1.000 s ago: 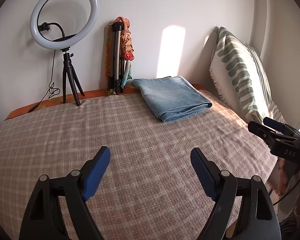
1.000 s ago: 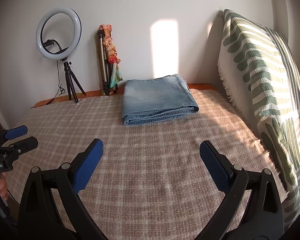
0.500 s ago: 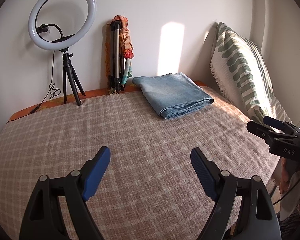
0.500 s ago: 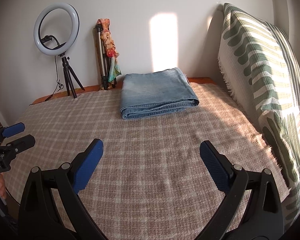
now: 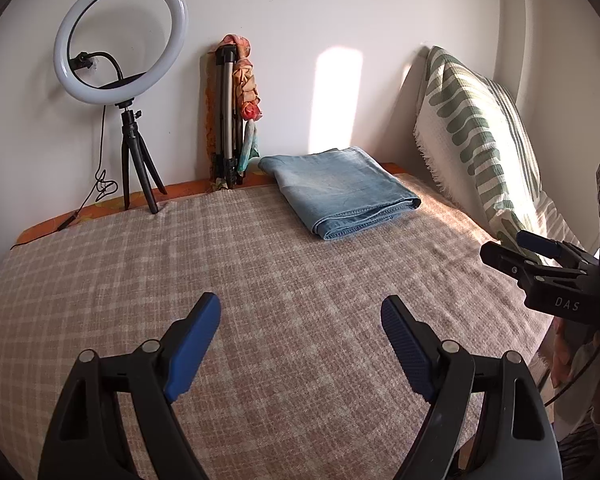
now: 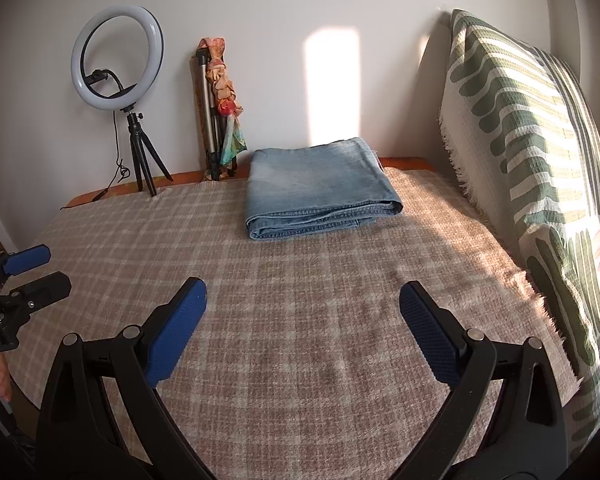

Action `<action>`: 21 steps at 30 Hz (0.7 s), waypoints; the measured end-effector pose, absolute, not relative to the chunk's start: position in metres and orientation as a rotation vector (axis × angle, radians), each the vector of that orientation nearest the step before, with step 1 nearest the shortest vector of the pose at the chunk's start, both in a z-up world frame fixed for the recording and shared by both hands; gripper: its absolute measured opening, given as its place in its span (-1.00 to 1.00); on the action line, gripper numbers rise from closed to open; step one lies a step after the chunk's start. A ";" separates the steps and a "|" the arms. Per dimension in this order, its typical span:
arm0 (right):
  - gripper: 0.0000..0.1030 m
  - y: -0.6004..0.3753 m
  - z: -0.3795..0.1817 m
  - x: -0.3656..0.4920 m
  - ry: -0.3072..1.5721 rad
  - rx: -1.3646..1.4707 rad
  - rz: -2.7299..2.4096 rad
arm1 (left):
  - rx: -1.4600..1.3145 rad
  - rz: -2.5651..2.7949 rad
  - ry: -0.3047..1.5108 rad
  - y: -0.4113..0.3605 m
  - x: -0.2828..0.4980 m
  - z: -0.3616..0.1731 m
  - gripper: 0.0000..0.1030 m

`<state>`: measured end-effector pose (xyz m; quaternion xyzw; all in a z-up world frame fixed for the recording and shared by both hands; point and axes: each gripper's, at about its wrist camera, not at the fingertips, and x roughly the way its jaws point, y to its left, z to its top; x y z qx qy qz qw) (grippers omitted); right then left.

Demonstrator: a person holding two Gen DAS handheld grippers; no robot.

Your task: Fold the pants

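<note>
Since the jeans already lie folded at the far side of the bed, well apart from the left tool and right tool, both wide and empty, folding looks finished and only drawing away seems left.

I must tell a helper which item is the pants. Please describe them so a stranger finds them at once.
Look at the bed with the checked blanket, at its far edge by the white wall. The pants lie there folded flat, between the folded tripod and the green-patterned pillow. They are the only light blue denim thing.
</note>
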<state>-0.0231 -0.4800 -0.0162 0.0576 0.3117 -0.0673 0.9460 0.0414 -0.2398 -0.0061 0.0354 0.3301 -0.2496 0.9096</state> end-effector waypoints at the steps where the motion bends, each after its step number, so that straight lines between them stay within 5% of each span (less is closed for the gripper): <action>1: 0.92 -0.480 -0.016 -0.022 0.635 0.114 -0.137 | 0.073 -0.519 0.682 -0.240 0.041 -0.006 0.58; 21: 0.92 -0.476 -0.018 -0.020 0.641 0.101 -0.122 | 0.153 -0.441 0.640 -0.244 0.032 -0.001 0.58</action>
